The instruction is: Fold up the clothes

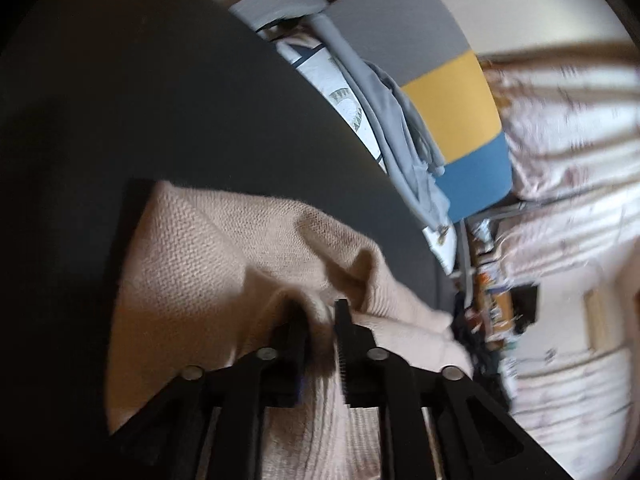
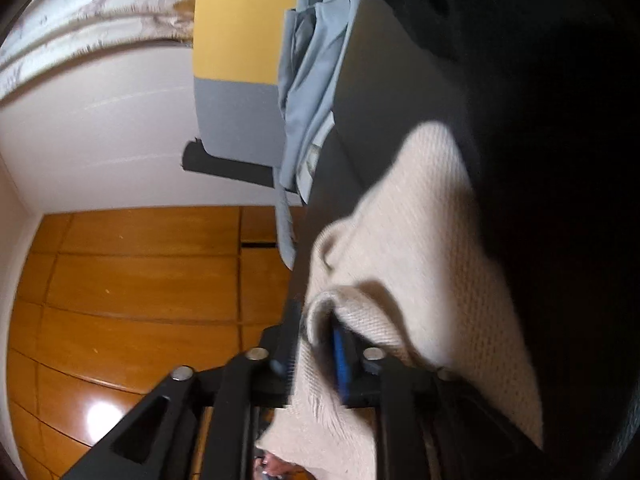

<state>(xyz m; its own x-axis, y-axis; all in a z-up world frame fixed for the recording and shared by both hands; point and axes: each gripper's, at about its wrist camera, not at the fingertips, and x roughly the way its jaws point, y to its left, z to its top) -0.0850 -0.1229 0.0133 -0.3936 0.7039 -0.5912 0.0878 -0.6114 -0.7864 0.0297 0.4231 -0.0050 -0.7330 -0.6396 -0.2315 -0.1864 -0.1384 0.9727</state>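
Over the dark grey table a cream knitted garment hangs and drapes, pinched at two places along a thick edge. The left gripper has its fingers nearly closed on a bunched roll of the knit, with cloth spilling to both sides of them and trailing below. The right gripper is likewise closed down on a rolled hem of the same garment; a blue pad shows on one finger, pressed into the wool.

My reading is that a two-handed carry or fold of this garment is under way: both views are tilted and a little smeared, and much of the cloth seems to hang from the fingers, though part of it looks to rest on the table. Whether this is spreading it out or bringing one edge over onto the rest, I cannot tell. Either way, the two grips must keep level and the edge between them taut, so the knit lands flat rather than in a heap.

It is a coarse, open-stitch weave, soft and thick, folding in fat rounded creases and fraying to fuzz at the edge. It will likely stretch and sag under its own weight. Beyond the table's edge lies a pale grey cloth, a yellow, grey and blue panel, and glossy orange wooden floor.
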